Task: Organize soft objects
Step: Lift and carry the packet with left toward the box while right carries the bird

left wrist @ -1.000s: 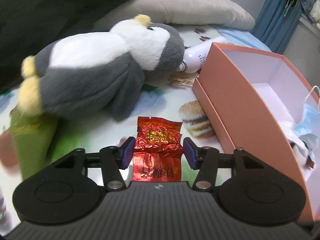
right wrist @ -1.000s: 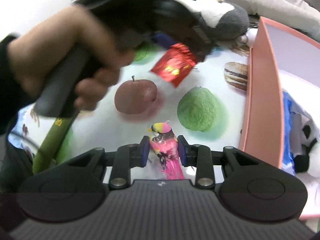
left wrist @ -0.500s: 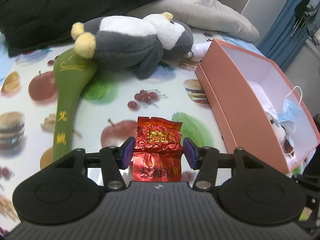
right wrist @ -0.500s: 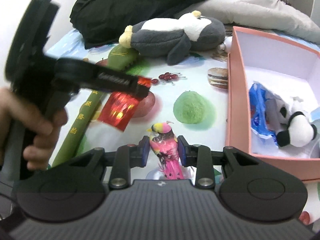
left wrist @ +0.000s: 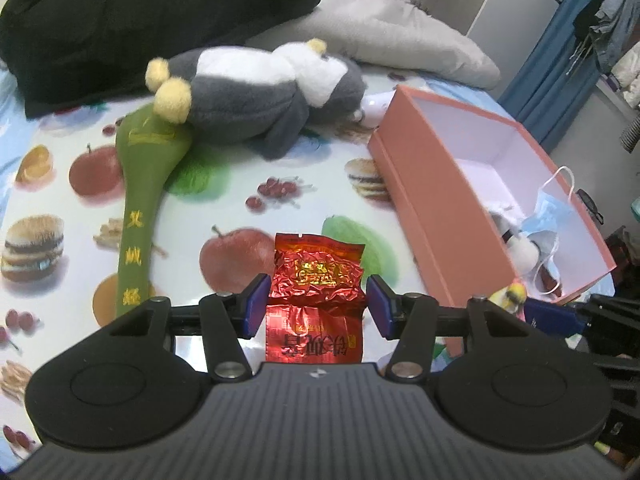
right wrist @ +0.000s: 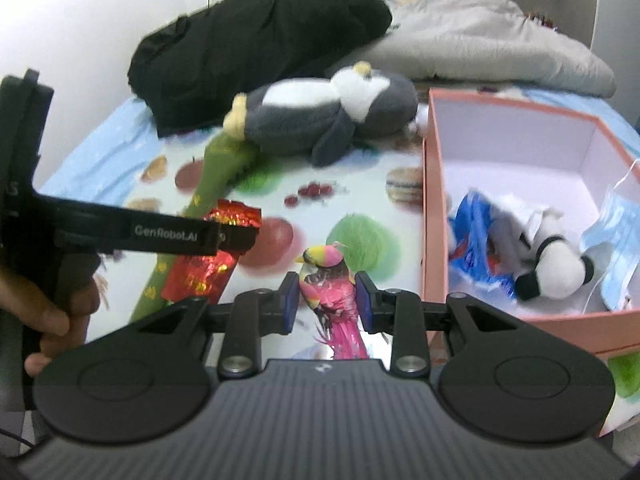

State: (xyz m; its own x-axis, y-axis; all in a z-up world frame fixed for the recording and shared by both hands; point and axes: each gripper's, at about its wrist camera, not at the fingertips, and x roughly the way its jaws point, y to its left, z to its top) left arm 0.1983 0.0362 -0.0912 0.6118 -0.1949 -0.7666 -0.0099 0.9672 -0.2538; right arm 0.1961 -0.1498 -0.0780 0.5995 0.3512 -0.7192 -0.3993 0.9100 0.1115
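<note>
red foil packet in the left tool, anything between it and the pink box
Nothing visible blocks it. The red foil packet sits between the left tool's fingers, above printed tablecloth. The pink box lies to its right, top open, with only its near wall to clear. The penguin plush lies farther back.

L gripper (left wrist: 316, 306) jaws closed on load | R gripper (right wrist: 327, 305) jaws closed on load | both level, fwd
</note>
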